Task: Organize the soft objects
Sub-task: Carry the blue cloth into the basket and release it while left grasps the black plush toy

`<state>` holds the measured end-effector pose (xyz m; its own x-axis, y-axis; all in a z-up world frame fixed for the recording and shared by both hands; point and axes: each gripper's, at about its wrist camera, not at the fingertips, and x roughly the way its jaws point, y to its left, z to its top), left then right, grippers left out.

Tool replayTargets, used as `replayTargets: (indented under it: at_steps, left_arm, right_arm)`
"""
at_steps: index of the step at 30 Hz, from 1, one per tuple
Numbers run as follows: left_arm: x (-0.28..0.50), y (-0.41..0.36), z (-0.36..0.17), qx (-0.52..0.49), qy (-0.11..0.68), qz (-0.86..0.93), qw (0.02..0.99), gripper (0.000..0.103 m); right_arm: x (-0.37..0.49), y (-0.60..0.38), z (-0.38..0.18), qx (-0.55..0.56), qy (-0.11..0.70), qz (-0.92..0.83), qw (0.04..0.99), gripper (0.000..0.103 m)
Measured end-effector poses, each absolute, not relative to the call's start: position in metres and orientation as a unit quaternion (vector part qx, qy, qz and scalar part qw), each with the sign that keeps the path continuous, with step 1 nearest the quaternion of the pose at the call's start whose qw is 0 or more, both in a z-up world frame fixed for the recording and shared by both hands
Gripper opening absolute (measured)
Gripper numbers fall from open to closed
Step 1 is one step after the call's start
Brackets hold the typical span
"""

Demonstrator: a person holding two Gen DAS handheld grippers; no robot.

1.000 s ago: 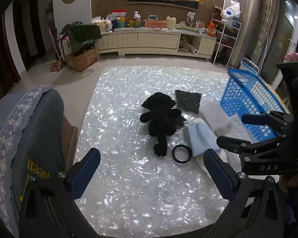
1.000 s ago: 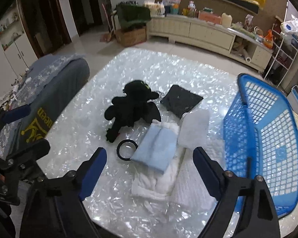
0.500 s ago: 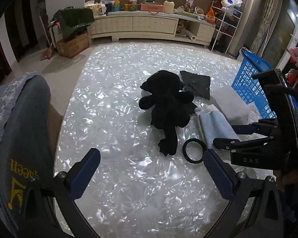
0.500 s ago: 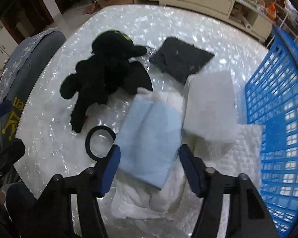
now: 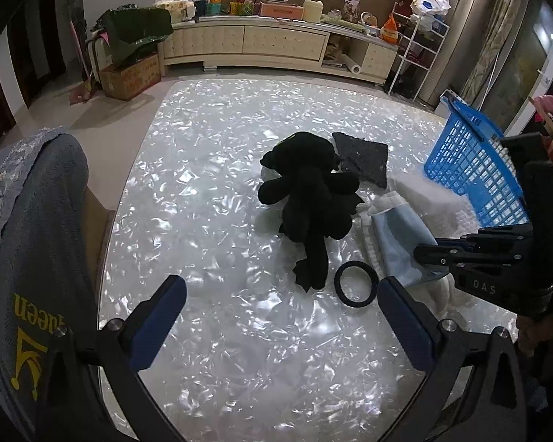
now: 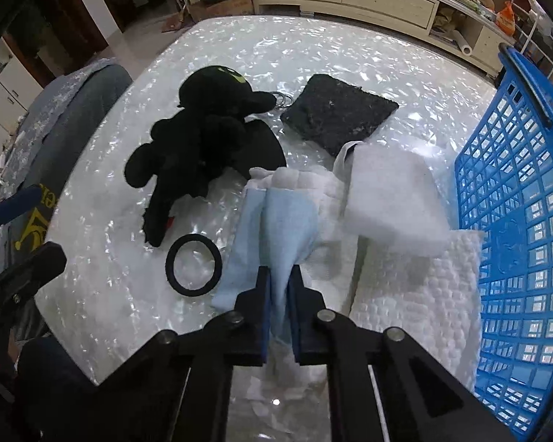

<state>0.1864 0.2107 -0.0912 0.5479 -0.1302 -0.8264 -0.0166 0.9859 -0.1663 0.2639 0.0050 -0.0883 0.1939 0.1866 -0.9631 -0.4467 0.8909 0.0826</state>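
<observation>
My right gripper is shut on the light blue cloth, pinching a raised fold of it over a white fluffy towel; the cloth also shows in the left wrist view. A black plush toy lies left of it, with a black ring in front. A dark grey square cloth, a white foam pad and a white textured towel lie nearby. My left gripper is open and empty, hovering over the table before the plush and ring.
A blue plastic basket stands at the right table edge, also in the left wrist view. A chair draped in grey fabric stands at the table's left. The pearly white table extends toward a sideboard.
My right gripper has moved down onto the light blue cloth and shut on it, bunching it into a fold. My left gripper has come closer to the plush toy and stayed open.
</observation>
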Motion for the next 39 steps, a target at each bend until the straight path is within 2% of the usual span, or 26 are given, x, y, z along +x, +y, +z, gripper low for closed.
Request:
replayTargets:
  at_steps: [12, 22, 33, 39]
  left_arm:
    - [0.185, 0.206, -0.082, -0.061, 0.473, -0.026, 0.879, 0.103]
    - [0.215, 0.188, -0.077, -0.041, 0.478, -0.041, 0.877, 0.103]
    - [0.271, 0.181, -0.103, -0.019, 0.518, -0.038, 0.854, 0.103]
    - [0.294, 0.183, -0.123, -0.029, 0.540, -0.034, 0.840, 0.103]
  right_arm:
    - [0.262, -0.009, -0.055, -0.097, 0.572, 0.227, 0.783, 0.005]
    - [0.269, -0.045, -0.009, -0.058, 0.553, 0.235, 0.797, 0.005]
    - [0.269, -0.099, 0.031, -0.023, 0.529, 0.239, 0.814, 0.005]
    - [0.274, -0.124, 0.031, -0.005, 0.522, 0.223, 0.824, 0.005]
